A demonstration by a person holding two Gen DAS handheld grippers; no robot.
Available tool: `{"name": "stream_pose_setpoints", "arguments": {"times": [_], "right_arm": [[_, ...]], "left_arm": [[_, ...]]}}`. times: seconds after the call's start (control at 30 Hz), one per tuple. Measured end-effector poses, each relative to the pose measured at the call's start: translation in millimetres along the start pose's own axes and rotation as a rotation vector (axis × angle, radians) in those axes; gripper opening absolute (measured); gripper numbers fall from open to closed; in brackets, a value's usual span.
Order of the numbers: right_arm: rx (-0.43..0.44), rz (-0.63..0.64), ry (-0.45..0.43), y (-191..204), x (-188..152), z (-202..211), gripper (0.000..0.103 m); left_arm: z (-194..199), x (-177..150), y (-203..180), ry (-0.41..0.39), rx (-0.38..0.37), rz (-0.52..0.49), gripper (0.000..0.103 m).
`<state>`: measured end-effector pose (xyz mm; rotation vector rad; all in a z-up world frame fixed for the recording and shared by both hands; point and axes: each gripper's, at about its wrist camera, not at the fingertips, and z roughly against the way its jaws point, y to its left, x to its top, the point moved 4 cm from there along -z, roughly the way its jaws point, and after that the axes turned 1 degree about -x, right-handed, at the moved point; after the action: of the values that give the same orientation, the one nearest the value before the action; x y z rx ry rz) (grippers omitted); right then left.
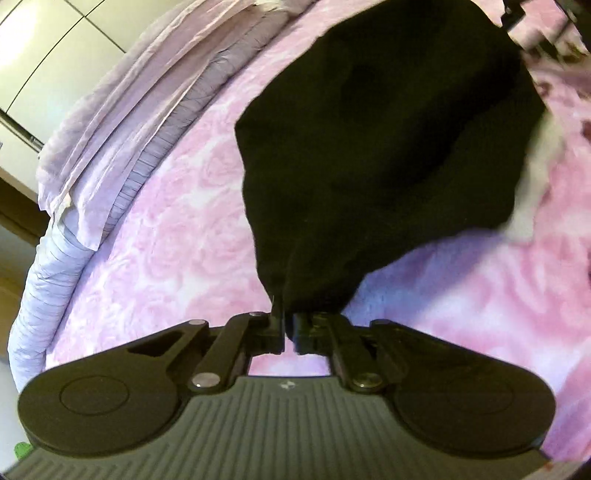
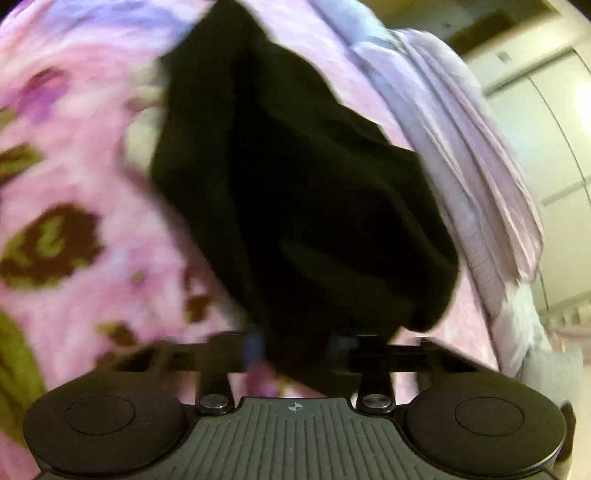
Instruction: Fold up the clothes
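Observation:
A black garment (image 1: 380, 147) hangs stretched over the pink rose-patterned bedspread (image 1: 177, 229). My left gripper (image 1: 290, 328) is shut on one bunched corner of it, the cloth fanning away from the fingertips. At the top right of the left wrist view, the other gripper (image 1: 535, 22) shows at the garment's far end. In the right wrist view, which is motion-blurred, the black garment (image 2: 295, 192) fills the centre. A thick bunch of it sits between the fingers of my right gripper (image 2: 293, 350), which stand partly apart and closed on the cloth.
A folded lilac sheet (image 1: 122, 122) lies along the bed's edge over the mattress side (image 1: 44, 295), and shows again as the lilac sheet (image 2: 461, 155). Pale cabinet doors (image 1: 55, 44) stand beyond the bed. A blurred white item (image 1: 535, 177) lies beside the garment.

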<state>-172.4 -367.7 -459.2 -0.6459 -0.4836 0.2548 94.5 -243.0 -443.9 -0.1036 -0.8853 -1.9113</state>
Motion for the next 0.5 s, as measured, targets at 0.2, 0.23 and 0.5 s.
{"name": "stream_pose_setpoints", "arguments": {"times": [0.2,0.23,0.5], "right_arm": [[-0.024,-0.190,-0.019,-37.5,1.2,30.5,0.008],[-0.033,-0.199,-0.018,-39.4,1.4,34.1,0.008],[-0.069,-0.280,-0.061,-64.7,13.4,56.3,0.005]], "left_arm": [[-1.2,-3.1,-29.1,-0.027,0.028,-0.163,0.033],[-2.7,-1.2,-36.5,-0.054,0.024,-0.190,0.034],[1.9,19.4,-36.7,-0.085,0.082,-0.175,0.005]]}}
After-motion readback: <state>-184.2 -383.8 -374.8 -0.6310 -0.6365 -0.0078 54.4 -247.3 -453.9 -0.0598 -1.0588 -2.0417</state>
